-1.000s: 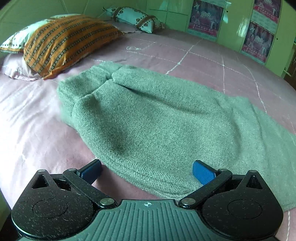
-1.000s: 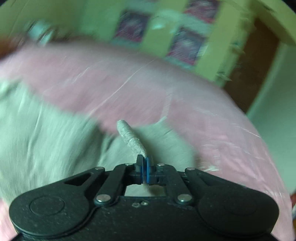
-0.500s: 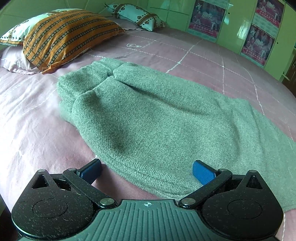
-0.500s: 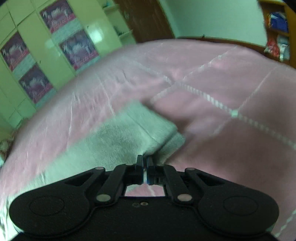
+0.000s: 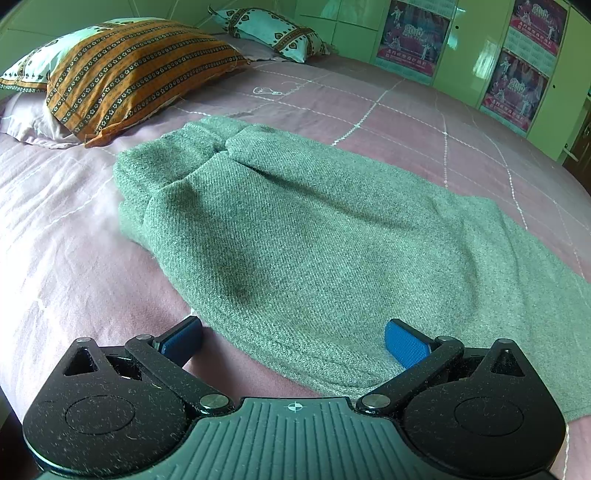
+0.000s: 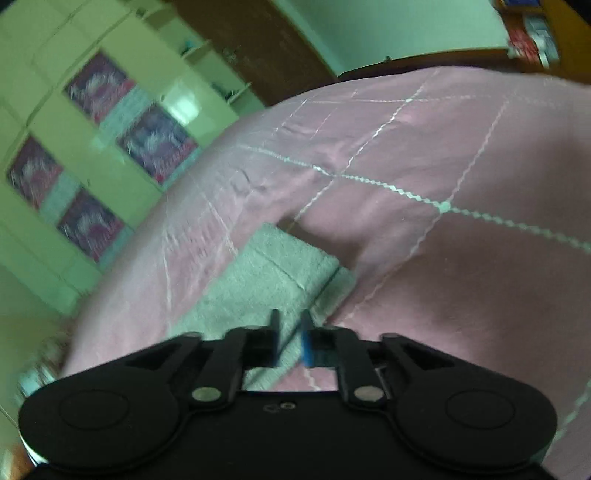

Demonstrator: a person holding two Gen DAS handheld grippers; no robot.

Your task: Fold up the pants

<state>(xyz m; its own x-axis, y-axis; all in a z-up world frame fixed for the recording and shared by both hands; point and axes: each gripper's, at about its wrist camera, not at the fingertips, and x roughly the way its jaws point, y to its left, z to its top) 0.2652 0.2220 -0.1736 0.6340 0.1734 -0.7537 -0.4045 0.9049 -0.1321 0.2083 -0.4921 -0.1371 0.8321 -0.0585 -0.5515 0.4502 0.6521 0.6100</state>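
Note:
Grey-green knit pants (image 5: 295,229) lie folded lengthwise on the pink bed, waistband bunched at the far left. My left gripper (image 5: 291,338) is open and empty, its blue pads (image 5: 404,347) spread wide over the pants' near edge. In the right wrist view the leg cuffs (image 6: 280,269) lie flat on the bed, two layers stacked. My right gripper (image 6: 290,332) is slightly open just above the cuff end, holding nothing.
An orange striped pillow (image 5: 129,70) and a white patterned pillow (image 5: 269,29) lie at the bed's head. Green cupboard doors with posters (image 5: 413,33) stand beyond the bed. The pink quilted sheet (image 6: 443,184) stretches right of the cuffs.
My right gripper was shut on the cuff and carried it; it has let go and opened slightly, and the cuffs now rest on the bed. The left gripper tilted slightly, staying open.

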